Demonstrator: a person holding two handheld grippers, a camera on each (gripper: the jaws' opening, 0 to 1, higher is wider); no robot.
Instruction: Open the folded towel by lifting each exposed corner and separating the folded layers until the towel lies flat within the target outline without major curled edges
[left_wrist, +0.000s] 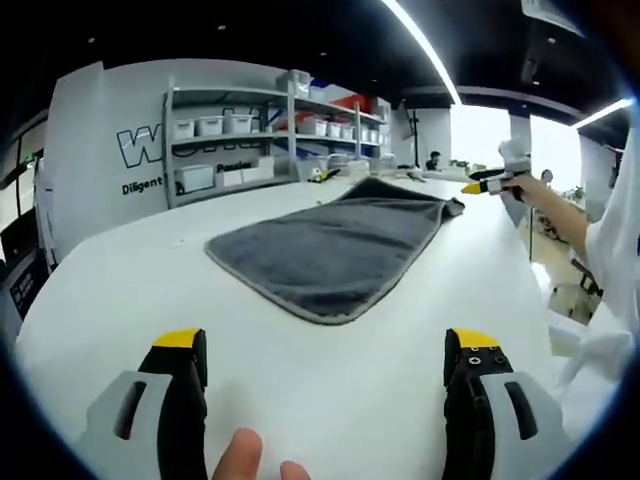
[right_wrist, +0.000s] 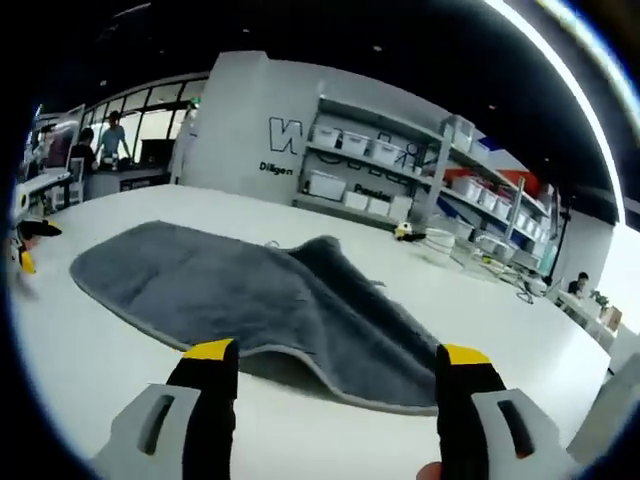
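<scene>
The grey towel (left_wrist: 335, 250) lies lengthwise from the table's (left_wrist: 130, 290) near edge toward its far edge, both grippers (left_wrist: 330, 372) (right_wrist: 338, 380) wide and empty.

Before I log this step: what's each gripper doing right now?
Left gripper: open, holding nothing, short of the towel.
Right gripper: open, empty, at the towel's edge.

one towel (left_wrist: 335, 250), two grippers (left_wrist: 325, 375), perhaps
</scene>
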